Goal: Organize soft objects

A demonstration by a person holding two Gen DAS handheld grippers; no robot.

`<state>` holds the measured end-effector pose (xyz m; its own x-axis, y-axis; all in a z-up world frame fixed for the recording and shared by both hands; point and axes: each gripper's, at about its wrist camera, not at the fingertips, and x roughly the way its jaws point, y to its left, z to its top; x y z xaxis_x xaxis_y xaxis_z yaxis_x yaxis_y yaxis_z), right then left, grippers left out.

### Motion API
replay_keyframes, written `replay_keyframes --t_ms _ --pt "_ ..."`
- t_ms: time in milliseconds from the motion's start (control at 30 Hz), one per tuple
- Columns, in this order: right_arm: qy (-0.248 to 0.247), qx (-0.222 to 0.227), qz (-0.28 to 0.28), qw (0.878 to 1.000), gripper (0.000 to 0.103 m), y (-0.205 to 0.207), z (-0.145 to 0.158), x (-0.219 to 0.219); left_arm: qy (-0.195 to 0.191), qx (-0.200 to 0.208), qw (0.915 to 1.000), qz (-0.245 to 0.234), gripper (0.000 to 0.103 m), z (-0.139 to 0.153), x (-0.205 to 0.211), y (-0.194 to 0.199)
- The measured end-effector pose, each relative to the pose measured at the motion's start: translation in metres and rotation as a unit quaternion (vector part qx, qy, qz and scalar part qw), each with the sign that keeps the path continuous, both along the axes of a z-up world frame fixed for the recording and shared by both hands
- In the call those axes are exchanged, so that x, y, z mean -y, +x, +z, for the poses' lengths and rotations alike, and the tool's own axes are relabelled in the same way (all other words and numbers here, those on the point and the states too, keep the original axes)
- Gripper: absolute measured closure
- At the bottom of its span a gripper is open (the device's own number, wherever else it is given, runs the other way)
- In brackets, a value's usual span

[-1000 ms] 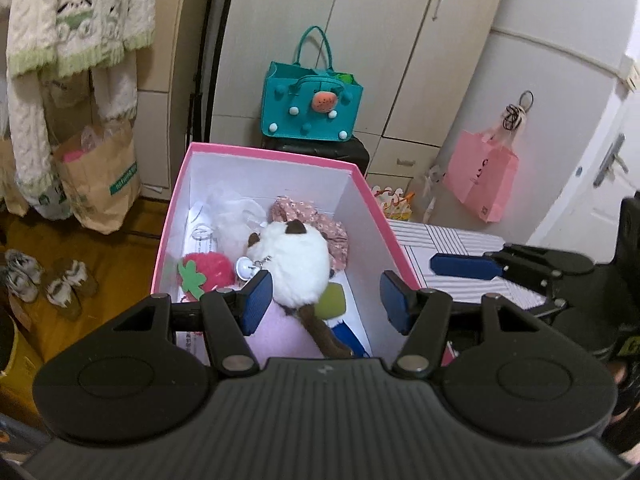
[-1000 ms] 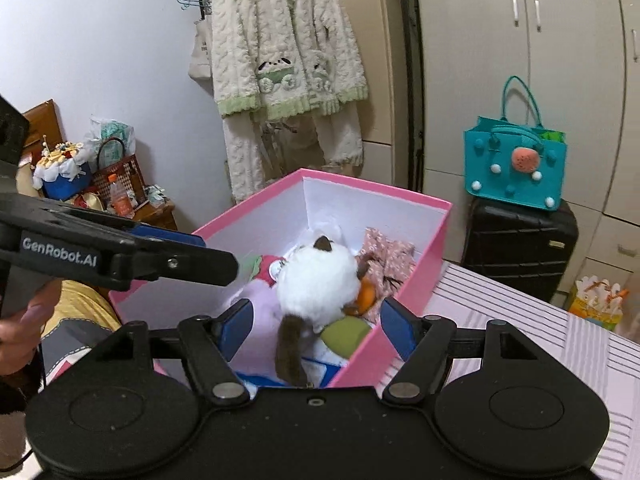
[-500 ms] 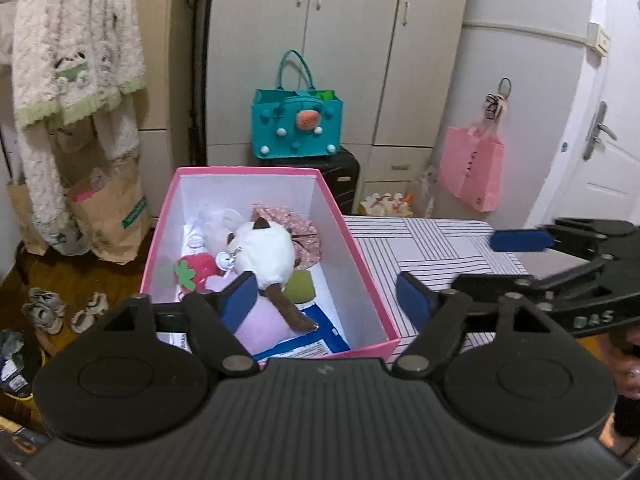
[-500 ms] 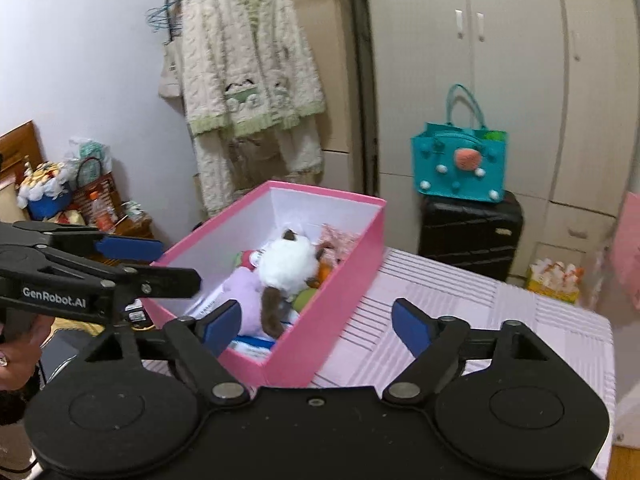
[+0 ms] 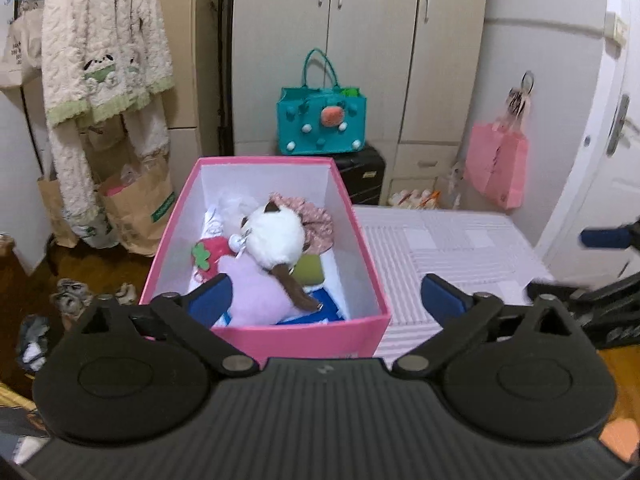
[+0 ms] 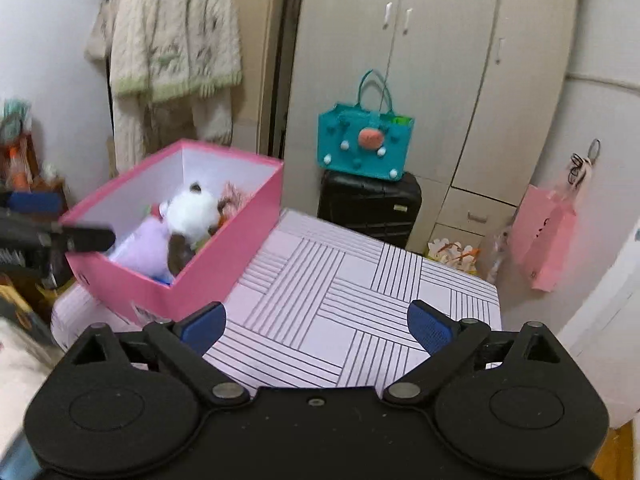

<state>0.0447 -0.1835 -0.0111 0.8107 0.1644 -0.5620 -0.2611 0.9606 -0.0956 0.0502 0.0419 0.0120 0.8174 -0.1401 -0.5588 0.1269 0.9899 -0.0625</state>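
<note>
Both the left gripper (image 5: 324, 294) and the right gripper (image 6: 316, 326) have just been opening wide and hold nothing, the soft toys (image 5: 276, 240) sit in the pink box (image 5: 304, 338) just ahead, so tidying looks done unless another toy needs finding.

We are in a lived-in bedroom of a home. Tall pale wardrobe doors (image 5: 360, 52) fill the far wall, with drawers below. A fluffy cream cardigan (image 5: 104, 40) hangs at the left above brown paper bags (image 5: 140, 208), and small shoes (image 5: 72, 292) lie on the wooden floor. A teal felt handbag (image 5: 322, 120) sits on a black suitcase (image 6: 370, 204), a pink tote bag (image 5: 498, 168) hangs from a wall hook, and a white door with a lever handle (image 5: 618, 124) stands at the right.
</note>
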Motion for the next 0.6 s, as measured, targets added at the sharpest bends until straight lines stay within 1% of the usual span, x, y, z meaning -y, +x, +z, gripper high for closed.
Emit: replay_keyframes --t_ms 67,167,233,300,367,467,500,600 --pt "0.035 0.007 -0.001 0.999 0.004 -0.007 0.003 0.011 0.016 -0.012 0.9997 0.012 0.0 0.0 0.005 -0.003" --pt "0.086 0.027 -0.017 0.996 0.004 -0.018 0.005 0.027 0.037 -0.039 0.9979 0.036 0.0 0.0 0.01 -0.006" --pt "0.107 0.036 -0.023 0.993 0.004 -0.025 0.005 0.036 0.05 -0.05 0.9967 0.039 0.0 -0.001 0.014 -0.007" --pt "0.122 0.033 -0.038 0.991 0.004 -0.027 0.005 0.046 0.062 -0.05 0.9959 0.041 0.0 -0.003 0.018 -0.011" --pt "0.125 0.023 -0.053 0.991 0.004 -0.027 0.003 0.051 0.069 -0.048 0.9954 0.045 0.0 -0.004 0.021 -0.014" --pt "0.127 -0.008 -0.069 0.989 0.004 -0.023 0.001 0.053 0.055 -0.047 0.9963 0.047 0.0 -0.003 0.021 -0.017" --pt "0.123 -0.01 -0.069 0.99 0.004 -0.025 0.001 0.053 0.051 -0.046 0.9965 0.048 0.0 -0.002 0.02 -0.018" --pt "0.09 -0.004 -0.084 0.992 0.003 -0.031 -0.003 0.046 0.04 -0.043 0.9969 0.052 0.0 -0.001 0.019 -0.021"
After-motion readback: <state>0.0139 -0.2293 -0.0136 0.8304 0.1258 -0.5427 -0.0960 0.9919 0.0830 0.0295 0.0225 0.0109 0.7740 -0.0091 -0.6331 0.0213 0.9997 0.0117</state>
